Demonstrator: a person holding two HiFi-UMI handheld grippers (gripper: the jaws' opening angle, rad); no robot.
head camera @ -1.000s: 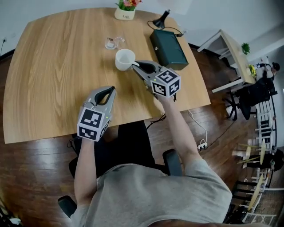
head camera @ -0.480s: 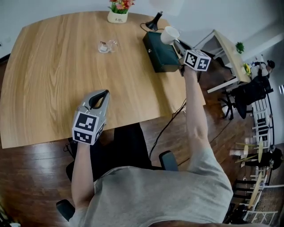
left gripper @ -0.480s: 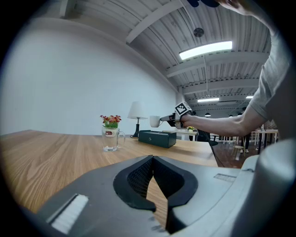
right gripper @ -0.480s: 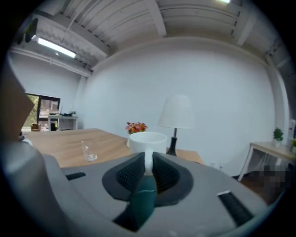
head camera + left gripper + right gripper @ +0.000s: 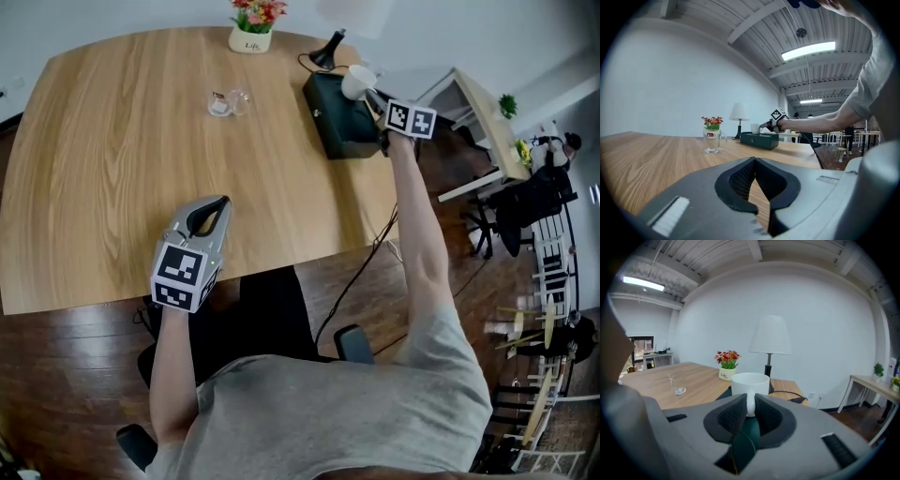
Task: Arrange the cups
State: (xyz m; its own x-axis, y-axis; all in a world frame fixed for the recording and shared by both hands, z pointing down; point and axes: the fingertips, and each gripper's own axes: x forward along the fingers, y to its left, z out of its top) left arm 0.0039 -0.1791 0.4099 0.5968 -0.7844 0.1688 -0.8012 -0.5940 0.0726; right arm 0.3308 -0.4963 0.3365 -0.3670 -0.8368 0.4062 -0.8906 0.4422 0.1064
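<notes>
A white cup [image 5: 357, 81] hangs over the far end of a dark green box [image 5: 339, 117], and my right gripper [image 5: 371, 94] is shut on its handle. In the right gripper view the cup [image 5: 750, 383] stands upright just beyond the pads [image 5: 732, 414], with the box [image 5: 744, 439] showing below. A clear glass cup [image 5: 228, 101] stands on the wooden table [image 5: 112, 169] at the far middle. My left gripper [image 5: 216, 204] stays shut and holds nothing, low over the table near its front edge. From the left gripper view I see the glass cup [image 5: 712, 140] and the white cup [image 5: 755, 128] far off.
A flower pot [image 5: 251, 36] and a black-based lamp [image 5: 330, 47] stand at the table's far edge, with a cable by the box. A white side table [image 5: 483, 112] and chairs lie to the right, beyond the table's right edge.
My right gripper has carried the white cup from the middle of the table up and to the right, over the green box. The left gripper has kept still.
</notes>
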